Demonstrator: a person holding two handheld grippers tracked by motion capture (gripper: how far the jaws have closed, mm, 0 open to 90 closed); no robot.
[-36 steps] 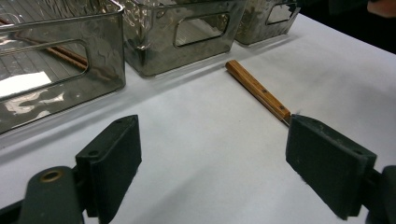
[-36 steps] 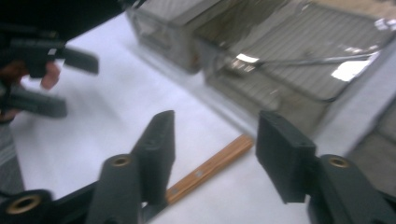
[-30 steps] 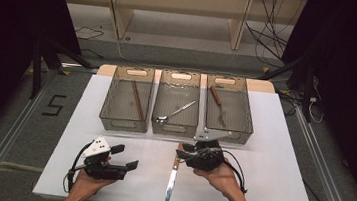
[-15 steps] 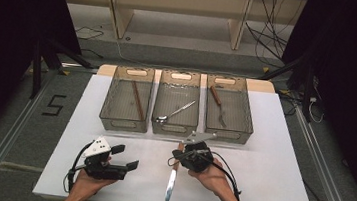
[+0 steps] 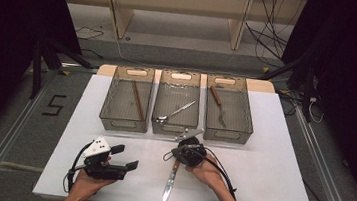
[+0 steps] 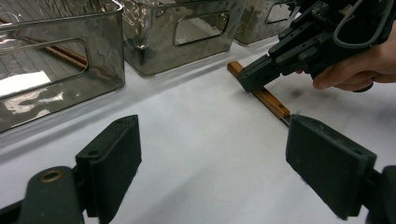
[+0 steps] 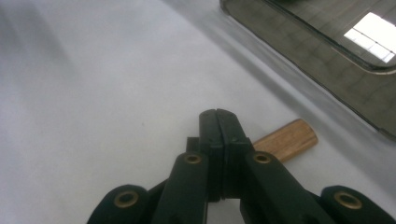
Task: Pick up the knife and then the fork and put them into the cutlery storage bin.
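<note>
White tabletop [image 5: 271,155]: closed right hand-held gripper [image 7: 218,122] hides part of the knife handle [image 7: 286,139].

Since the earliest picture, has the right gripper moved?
Yes. In the high view the right gripper has shifted toward the middle bin, now low over the knife's wooden handle, shut.

One marking is legible: the numeral "5" [image 5: 54,105], in dark tape or paint, stands on the grey floor [image 5: 22,129] to the left of the table. No other text, label or brand reads on the bins, utensils or grippers.
</note>
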